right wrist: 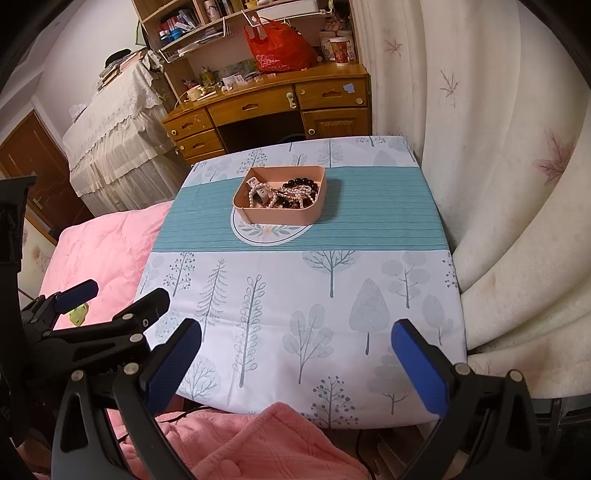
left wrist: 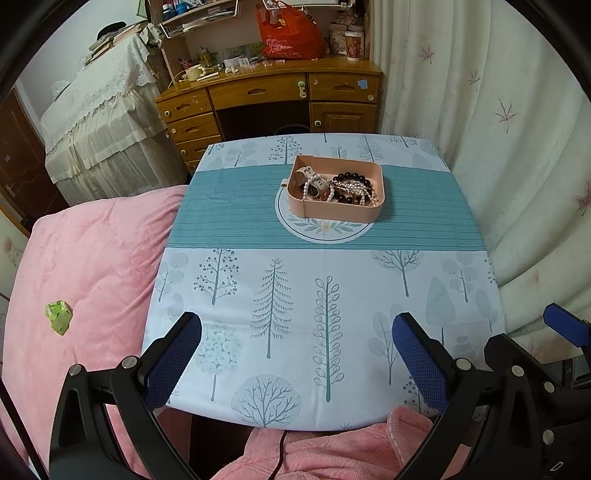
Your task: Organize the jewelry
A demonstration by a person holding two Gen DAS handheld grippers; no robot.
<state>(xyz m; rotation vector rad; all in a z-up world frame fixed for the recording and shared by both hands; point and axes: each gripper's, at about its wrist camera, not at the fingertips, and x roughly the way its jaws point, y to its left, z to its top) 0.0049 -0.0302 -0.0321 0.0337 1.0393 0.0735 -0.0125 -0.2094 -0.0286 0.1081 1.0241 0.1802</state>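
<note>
On the tablecloth (left wrist: pixel 321 295), a jewelry-filled pink box (left wrist: pixel 338 212).

Jewelry (left wrist: pixel 338 188) tangled in pink box (left wrist: pixel 338 214) (pieces indistinct), plate (left wrist: pixel 325 232) beneath mostly covered

Counter (left wrist: pixel 258 332) under a tree-print cloth with a teal band and a round white mat (left wrist: pixel 325 230). Pink quilt (left wrist: pixel 85 258) on the bed left of it, green wrapper (left wrist: pixel 59 314) lying on the quilt. Wooden desk (left wrist: pixel 266 96) behind, red plastic bag (left wrist: pixel 290 33) and paper cup (left wrist: pixel 352 45) on top. Leaf-print curtain (left wrist: pixel 498 110) at right. Lace-covered furniture (left wrist: pixel 99 122) at left.
</note>
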